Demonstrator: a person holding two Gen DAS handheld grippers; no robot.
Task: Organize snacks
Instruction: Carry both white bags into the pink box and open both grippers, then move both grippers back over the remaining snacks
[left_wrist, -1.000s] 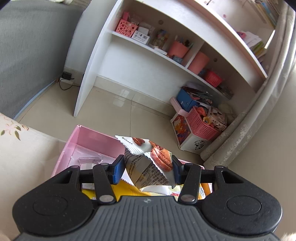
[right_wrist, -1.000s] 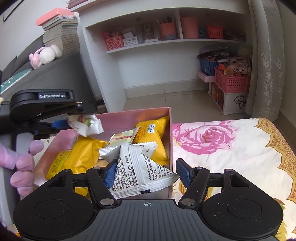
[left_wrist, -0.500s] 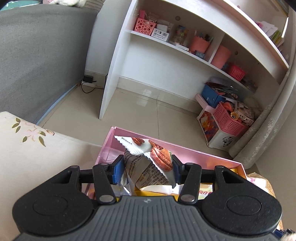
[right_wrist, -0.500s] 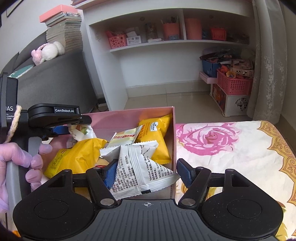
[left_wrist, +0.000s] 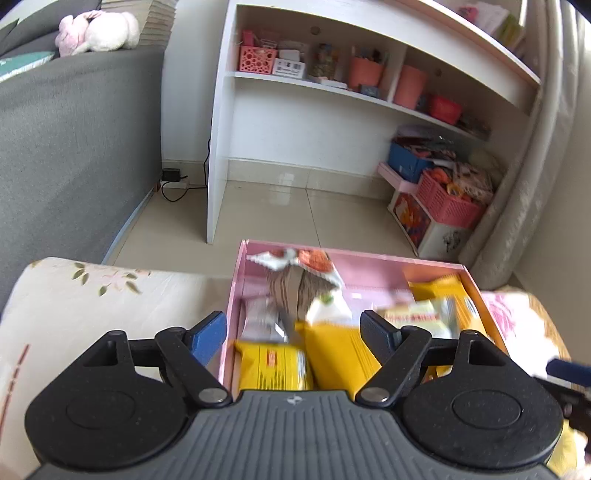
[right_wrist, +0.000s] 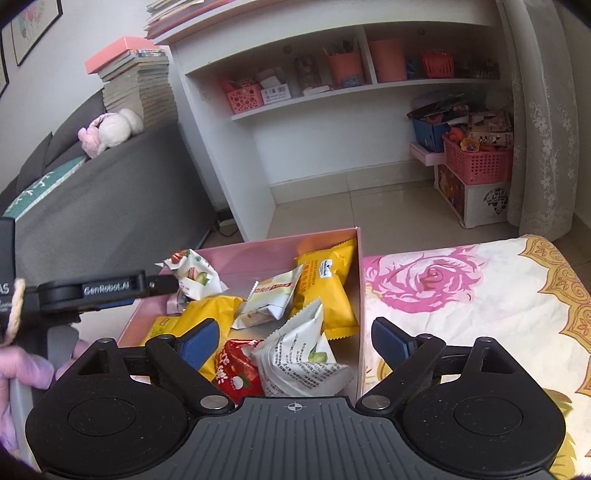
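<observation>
A pink box (right_wrist: 360, 280) on the flowered cloth holds several snack packets. My left gripper (left_wrist: 293, 328) is open above the box's near left side; the white nut packet (left_wrist: 303, 280) it held lies blurred at the box's far left, also showing in the right wrist view (right_wrist: 194, 275). My right gripper (right_wrist: 293, 338) is open over the box's near right corner, with a white packet (right_wrist: 303, 354) lying below between its fingers. Yellow packets (right_wrist: 327, 284) and a red packet (right_wrist: 236, 369) lie in the box.
A white shelf unit (right_wrist: 332, 122) with pink baskets stands behind on the tiled floor. A grey sofa (right_wrist: 110, 199) is at the left, pink storage baskets (right_wrist: 478, 162) at the right by a curtain. The flowered cloth (right_wrist: 461, 288) spreads right of the box.
Both grippers opened and let go of their packets. The nut packet dropped into the box's far left; the white packet dropped into the near right corner. Both grippers pulled back.
</observation>
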